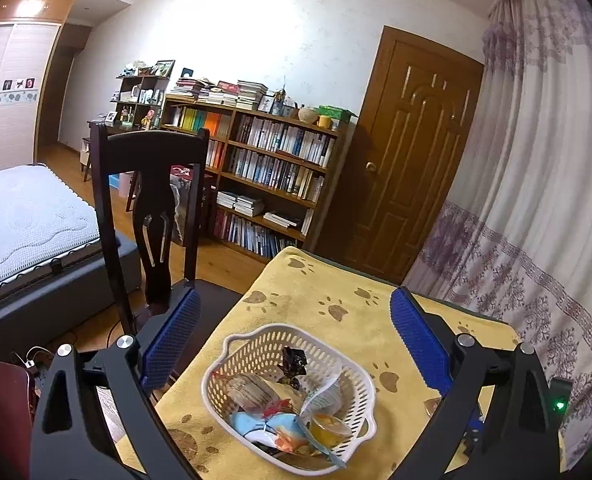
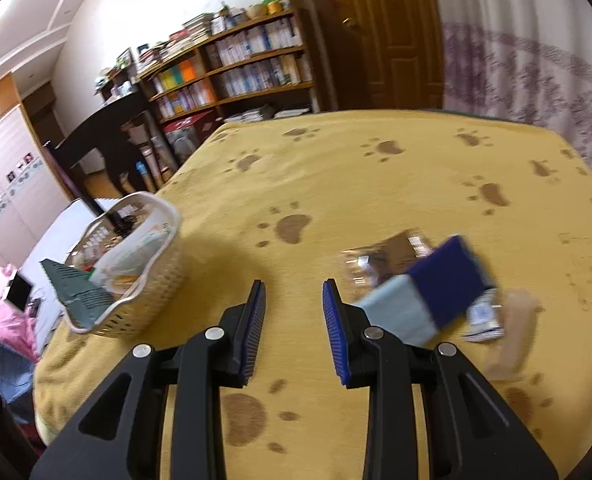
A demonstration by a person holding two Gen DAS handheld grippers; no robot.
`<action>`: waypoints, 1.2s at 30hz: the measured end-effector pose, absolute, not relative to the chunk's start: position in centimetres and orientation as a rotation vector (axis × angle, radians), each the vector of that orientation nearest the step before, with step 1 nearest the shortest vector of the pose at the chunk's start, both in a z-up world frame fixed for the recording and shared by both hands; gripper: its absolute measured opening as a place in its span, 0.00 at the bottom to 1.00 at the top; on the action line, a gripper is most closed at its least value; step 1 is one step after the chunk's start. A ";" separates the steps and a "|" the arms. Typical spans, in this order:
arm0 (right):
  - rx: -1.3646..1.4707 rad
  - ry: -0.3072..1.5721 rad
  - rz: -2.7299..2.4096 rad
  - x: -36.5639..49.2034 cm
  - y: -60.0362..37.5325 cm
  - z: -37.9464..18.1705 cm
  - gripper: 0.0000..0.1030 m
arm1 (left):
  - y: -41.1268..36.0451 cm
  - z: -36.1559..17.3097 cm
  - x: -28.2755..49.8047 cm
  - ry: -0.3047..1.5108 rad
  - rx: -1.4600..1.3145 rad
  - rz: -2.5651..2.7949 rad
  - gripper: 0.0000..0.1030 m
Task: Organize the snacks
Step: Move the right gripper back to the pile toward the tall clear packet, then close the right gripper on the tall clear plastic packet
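1. the yellow paw-print cloth (image 2: 336, 184) covers the table; it is soft, so a low pass of the fingers could snag and drag it.
2. the white basket (image 1: 360, 396) sits near the table's left edge, already heaped with wrappers; a hard push may tip it off.
3. the left gripper (image 1: 296, 344) hovers above the basket, spread wide, empty.
4. the right gripper (image 2: 294, 328) is parted, holding nothing.
5. the loose snacks (image 2: 436, 280) lie just right of it, blurred and overlapping, so it may pinch two together.
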State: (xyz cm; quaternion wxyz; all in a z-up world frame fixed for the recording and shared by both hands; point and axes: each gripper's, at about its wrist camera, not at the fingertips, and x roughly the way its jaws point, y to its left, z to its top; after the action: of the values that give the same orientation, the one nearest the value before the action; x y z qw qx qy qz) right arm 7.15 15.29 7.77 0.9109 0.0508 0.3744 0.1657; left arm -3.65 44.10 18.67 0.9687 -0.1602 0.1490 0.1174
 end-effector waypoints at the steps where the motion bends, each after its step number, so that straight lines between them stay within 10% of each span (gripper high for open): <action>1: 0.099 0.760 0.324 6.9 14.7 7.8 0.29 | 43.9 18.7 -3.7 0.300 -0.318 0.232 0.94; 36: 0.206 0.881 0.041 8.3 2.3 1.7 0.36 | 41.2 18.7 -3.1 0.317 -0.238 0.176 0.94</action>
State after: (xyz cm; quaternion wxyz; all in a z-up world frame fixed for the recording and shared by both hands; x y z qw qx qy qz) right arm 8.26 2.35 1.66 0.8992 0.0993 0.4257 0.0197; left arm -3.09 41.18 18.74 0.9766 -0.1179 0.1571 0.0872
